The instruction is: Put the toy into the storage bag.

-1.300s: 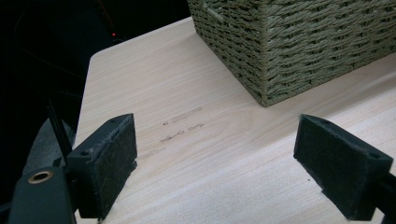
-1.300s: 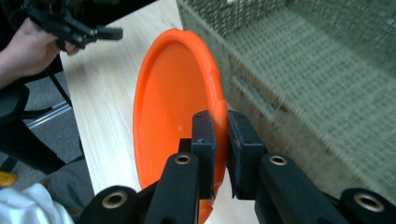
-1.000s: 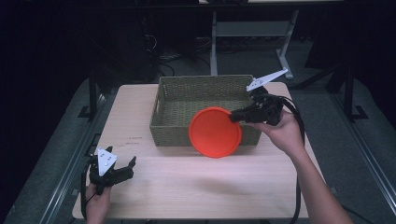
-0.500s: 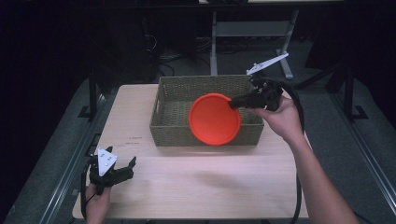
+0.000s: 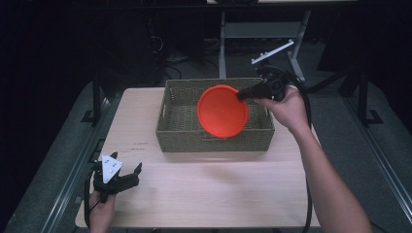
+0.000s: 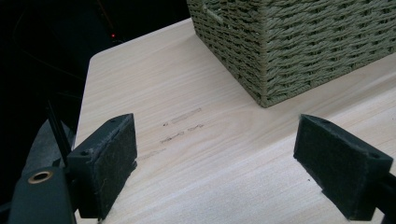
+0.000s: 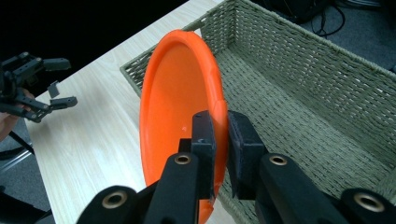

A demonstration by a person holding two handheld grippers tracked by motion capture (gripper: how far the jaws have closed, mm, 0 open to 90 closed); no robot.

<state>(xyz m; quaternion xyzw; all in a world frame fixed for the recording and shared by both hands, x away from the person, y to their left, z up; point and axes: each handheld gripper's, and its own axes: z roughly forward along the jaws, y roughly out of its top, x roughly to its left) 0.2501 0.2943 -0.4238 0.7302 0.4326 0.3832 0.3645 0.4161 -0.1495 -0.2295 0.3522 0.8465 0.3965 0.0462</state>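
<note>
An orange plate hangs tilted on edge over the woven green basket at the back of the table. My right gripper is shut on the plate's right rim, and in the right gripper view the rim of the orange plate sits pinched by my right gripper. My left gripper rests at the table's front left corner, open and holding nothing. The left gripper view shows its pads spread wide over bare wood, with the basket's corner ahead.
The wooden table is light-coloured with faint pencil marks near the front left. A metal stand and cables lie on the dark floor behind the table. The basket's inside floor is bare.
My right gripper has carried the orange plate up and back, from in front of the basket to over its middle. The left gripper has stayed put.
</note>
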